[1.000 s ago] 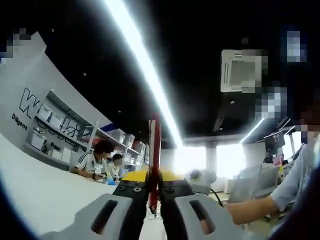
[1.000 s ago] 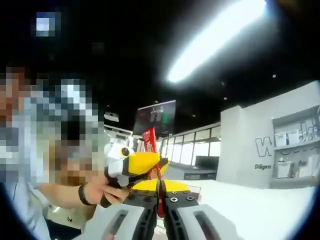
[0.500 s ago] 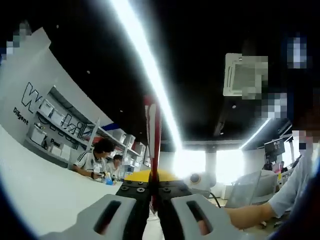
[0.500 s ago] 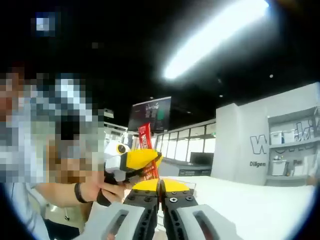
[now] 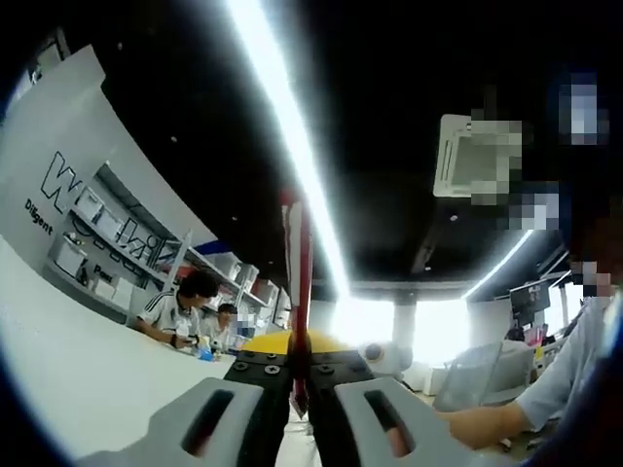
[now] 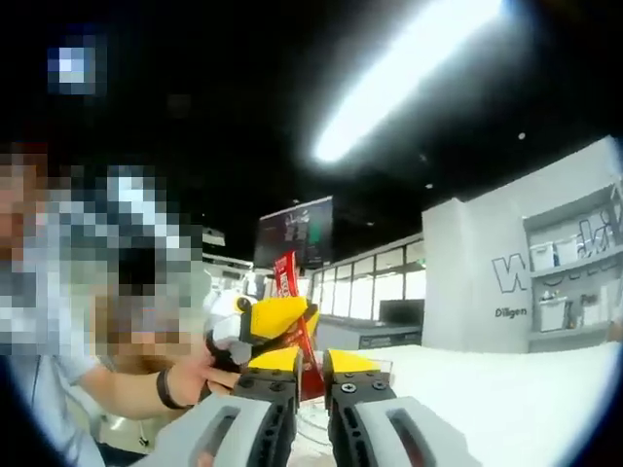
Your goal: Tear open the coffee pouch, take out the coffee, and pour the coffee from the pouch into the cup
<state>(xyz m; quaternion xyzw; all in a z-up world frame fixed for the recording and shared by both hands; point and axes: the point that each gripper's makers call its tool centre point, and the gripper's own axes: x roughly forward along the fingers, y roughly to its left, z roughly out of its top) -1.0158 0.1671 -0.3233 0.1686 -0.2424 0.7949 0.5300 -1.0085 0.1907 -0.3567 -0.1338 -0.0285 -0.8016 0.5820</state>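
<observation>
In the left gripper view, my left gripper (image 5: 297,368) is shut on the red coffee pouch (image 5: 295,282). The pouch stands edge-on and rises straight up from the jaws. In the right gripper view, the pouch (image 6: 290,282) is a thin red strip held upright by the yellow and white left gripper (image 6: 263,326), with a person's hand (image 6: 185,379) on it. My right gripper (image 6: 311,365) is open, its yellow-tipped jaws a little apart. The pouch's lower end (image 6: 310,381) is in the gap between them. No cup is in view.
A white table (image 5: 78,379) spreads below, also in the right gripper view (image 6: 506,389). People (image 5: 180,311) sit at its far end by wall shelves (image 5: 88,243). Long ceiling lights (image 5: 282,126) run overhead. A dark screen (image 6: 292,232) hangs behind the pouch. A person's forearm (image 5: 487,423) is at the right.
My right gripper's jaws have parted from shut on the pouch to a small gap. The left gripper stays shut on the pouch. Both views shifted slightly.
</observation>
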